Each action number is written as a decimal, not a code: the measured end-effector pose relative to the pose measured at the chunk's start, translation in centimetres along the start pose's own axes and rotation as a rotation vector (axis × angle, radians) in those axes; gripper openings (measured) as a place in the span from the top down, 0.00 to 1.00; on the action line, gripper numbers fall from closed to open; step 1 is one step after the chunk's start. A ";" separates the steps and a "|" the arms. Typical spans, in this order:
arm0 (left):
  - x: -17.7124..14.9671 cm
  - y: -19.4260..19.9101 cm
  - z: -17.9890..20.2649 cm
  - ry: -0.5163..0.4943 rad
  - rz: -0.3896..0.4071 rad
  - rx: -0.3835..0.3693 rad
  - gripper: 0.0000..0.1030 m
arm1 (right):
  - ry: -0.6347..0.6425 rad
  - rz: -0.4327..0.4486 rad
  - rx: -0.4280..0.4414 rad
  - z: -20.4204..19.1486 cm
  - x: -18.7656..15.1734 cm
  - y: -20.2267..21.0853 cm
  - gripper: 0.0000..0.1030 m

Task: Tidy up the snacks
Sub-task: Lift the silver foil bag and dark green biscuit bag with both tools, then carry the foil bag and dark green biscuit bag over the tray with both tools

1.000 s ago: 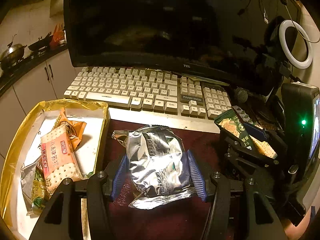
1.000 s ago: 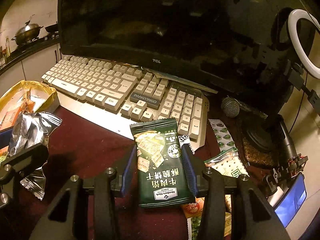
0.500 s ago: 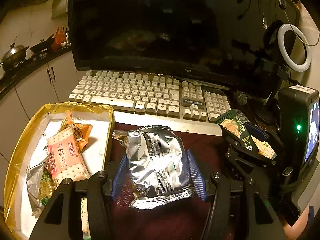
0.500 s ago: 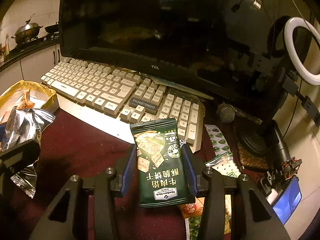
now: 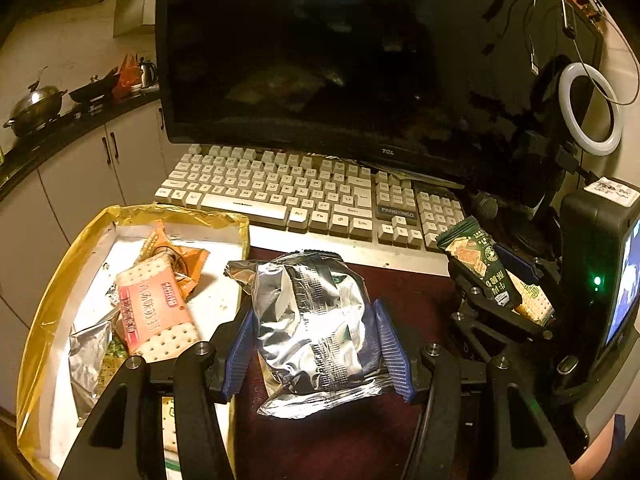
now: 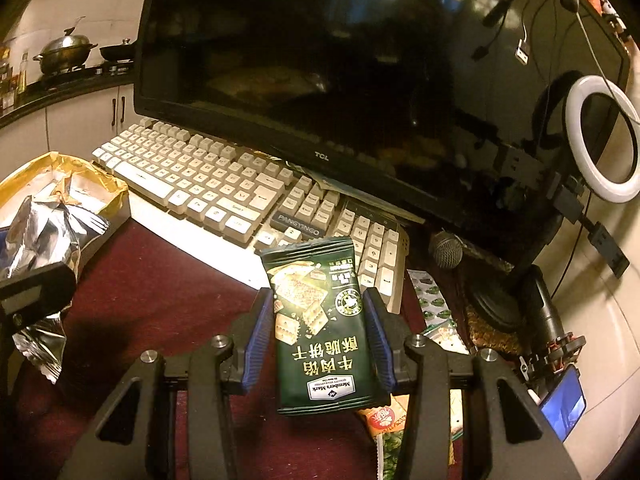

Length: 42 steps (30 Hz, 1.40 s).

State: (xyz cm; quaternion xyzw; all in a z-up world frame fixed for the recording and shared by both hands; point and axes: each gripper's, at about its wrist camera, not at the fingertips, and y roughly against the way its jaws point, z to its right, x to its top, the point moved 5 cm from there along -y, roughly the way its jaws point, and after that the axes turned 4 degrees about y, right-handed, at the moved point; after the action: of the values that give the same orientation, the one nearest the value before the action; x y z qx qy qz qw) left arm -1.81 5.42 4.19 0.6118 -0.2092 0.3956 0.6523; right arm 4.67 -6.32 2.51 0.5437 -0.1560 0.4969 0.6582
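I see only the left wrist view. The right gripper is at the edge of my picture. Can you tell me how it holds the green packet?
Observer: The right gripper is shut on the green cracker packet, which stands upright between the blue pads, print upside down.
Operator: Are more snacks lying under it?
Observer: Yes. An orange-topped packet lies below the gripper on the dark red tabletop, and a blister sheet lies beside the keyboard.
Operator: Is my silver bag visible from there?
Observer: Yes, the silver bag hangs at the left edge, in front of the gold-lined box.
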 end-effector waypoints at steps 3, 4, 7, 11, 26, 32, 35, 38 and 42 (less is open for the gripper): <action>0.0 0.3 -0.5 0.009 0.001 -0.002 0.41 | -0.008 0.003 0.035 -0.4 0.1 0.3 0.57; 0.0 0.5 -0.7 0.012 0.002 -0.002 0.41 | -0.025 0.000 0.082 -0.5 0.2 0.5 0.57; 0.0 1.1 -1.9 0.028 0.001 -0.006 0.41 | -0.097 -0.010 0.287 -1.1 0.5 1.0 0.57; 0.1 2.3 -4.1 0.050 0.019 0.017 0.41 | -0.157 -0.020 0.485 -2.6 1.1 2.1 0.57; -3.1 4.1 -12.6 0.110 0.000 0.116 0.41 | -0.163 -0.093 0.805 -10.5 3.9 4.7 0.57; -4.3 4.6 -12.6 0.067 -0.004 0.107 0.41 | -0.134 -0.114 0.842 -13.5 5.5 4.3 0.57; -4.9 4.7 -12.3 0.035 -0.011 0.096 0.41 | -0.123 -0.135 0.863 -14.8 5.5 4.0 0.57; -5.4 4.8 -12.3 0.017 -0.019 0.095 0.41 | -0.102 -0.140 0.862 -16.1 5.9 3.7 0.57; -5.9 4.4 -13.2 0.030 -0.025 0.120 0.41 | -0.063 -0.139 0.851 -17.7 7.2 3.2 0.57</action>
State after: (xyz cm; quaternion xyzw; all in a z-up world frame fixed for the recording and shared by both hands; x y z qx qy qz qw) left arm -11.57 16.30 0.33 0.6467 -0.1676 0.4081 0.6222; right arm -0.60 12.35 3.27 0.7907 0.0797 0.4547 0.4021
